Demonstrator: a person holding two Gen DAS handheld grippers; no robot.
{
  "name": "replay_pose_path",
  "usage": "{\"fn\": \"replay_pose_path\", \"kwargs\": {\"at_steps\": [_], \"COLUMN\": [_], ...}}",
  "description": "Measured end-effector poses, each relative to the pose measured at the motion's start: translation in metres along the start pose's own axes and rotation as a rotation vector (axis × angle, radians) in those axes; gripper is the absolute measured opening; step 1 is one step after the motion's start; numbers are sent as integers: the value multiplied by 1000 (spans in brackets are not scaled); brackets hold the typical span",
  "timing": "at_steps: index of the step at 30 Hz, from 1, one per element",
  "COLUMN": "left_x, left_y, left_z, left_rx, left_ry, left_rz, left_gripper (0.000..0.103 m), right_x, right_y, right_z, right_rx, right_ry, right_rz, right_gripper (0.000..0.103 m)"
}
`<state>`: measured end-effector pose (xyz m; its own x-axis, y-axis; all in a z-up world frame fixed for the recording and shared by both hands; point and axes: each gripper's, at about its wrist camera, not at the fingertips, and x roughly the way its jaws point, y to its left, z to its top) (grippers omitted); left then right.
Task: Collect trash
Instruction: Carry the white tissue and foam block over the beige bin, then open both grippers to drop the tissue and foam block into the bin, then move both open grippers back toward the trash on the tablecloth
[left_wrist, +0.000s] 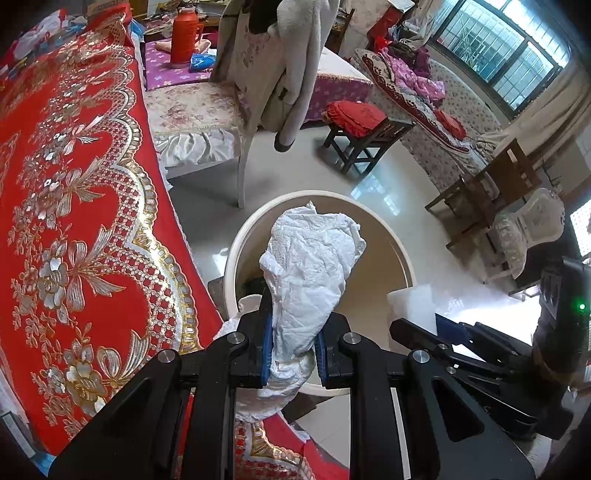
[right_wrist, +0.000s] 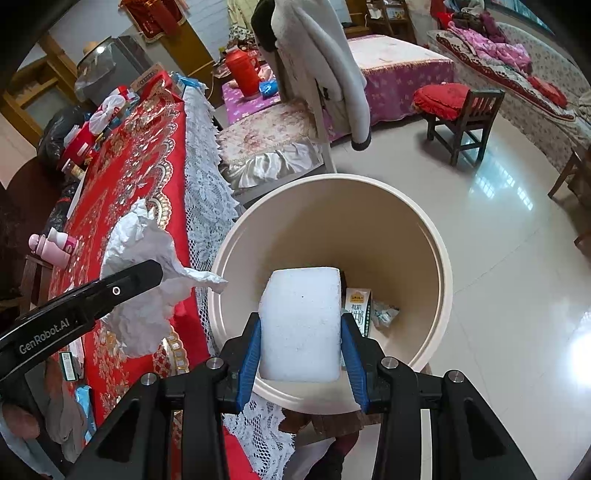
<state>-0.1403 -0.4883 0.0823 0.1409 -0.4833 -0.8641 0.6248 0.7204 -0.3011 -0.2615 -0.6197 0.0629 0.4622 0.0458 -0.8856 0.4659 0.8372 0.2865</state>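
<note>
the left tool (left_wrist: 291, 347) is pinched tight on a crumpled white tissue wad (left_wrist: 310, 266), whose loose upper end stands out ahead of the blue pads (left_wrist: 266, 345) and hangs over the mouth of the round cream plastic bin (left_wrist: 321, 195); it seems to be held there so that letting go would drop it straight in; the right tool (right_wrist: 301, 332) grips a white rectangular foam block (right_wrist: 301, 321) between its own blue pads, narrow jaws pressed on the block's two sides, and the block too sits above the bin's opening, just past the near rim; both pieces of trash look ready for release, not yet dropped.

further ahead of the right tool, at the bottom of the bin, lie a small printed carton (right_wrist: 359, 306) and a crumpled wrapper (right_wrist: 384, 314), so some trash is already inside.

to the left of both tools the red and gold embroidered tabletop cloth (left_wrist: 74, 221) with its white lace edge (right_wrist: 207, 192) runs right up beside the bin; the overhanging lace could catch a tissue that drifts sideways; a pink bottle (right_wrist: 55, 245) lies on the cloth beyond the left tool.

beyond the bin stand a floral cushioned chair (right_wrist: 266, 144) draped with a grey coat (right_wrist: 328, 70), then a dark wooden stool with a red cushion (right_wrist: 454, 107), all well apart from the drop.
</note>
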Motion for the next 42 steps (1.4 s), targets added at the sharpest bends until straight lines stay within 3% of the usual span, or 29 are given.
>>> {"fn": "replay_pose_path", "kwargs": {"at_steps": [8,11,13,14,17,25,42], "left_x": [0,1,0,-1,-3,-11,-60], "left_y": [4,6,7,7,7,11,54], "left_z": [2,3,3,3,4,1,-10], "left_rx": [-20,-29,-39,-44,-47,-56,-96], "left_ry": [-8,-12,-15,-19,-27,-32,-131], "left_rz": [-41,-66,-87,-98,-105,-83,72], "left_gripper": [18,32,47,48,49,49,49], "right_x": [1,1,1,1,2,3,11], "right_y": [0,-2,-4,-6,-10,-6,46], "right_z": [2,2,3,3,3,1,4], "right_rx": [4,10,21,28,44,34,-71], "right_ry": [-2,-5,-6,-5,-6,8,14], "right_rz": [-6,-18,-28,-32,-40,-28,15], "right_gripper": [43,46,48,51,58,59,59]}}
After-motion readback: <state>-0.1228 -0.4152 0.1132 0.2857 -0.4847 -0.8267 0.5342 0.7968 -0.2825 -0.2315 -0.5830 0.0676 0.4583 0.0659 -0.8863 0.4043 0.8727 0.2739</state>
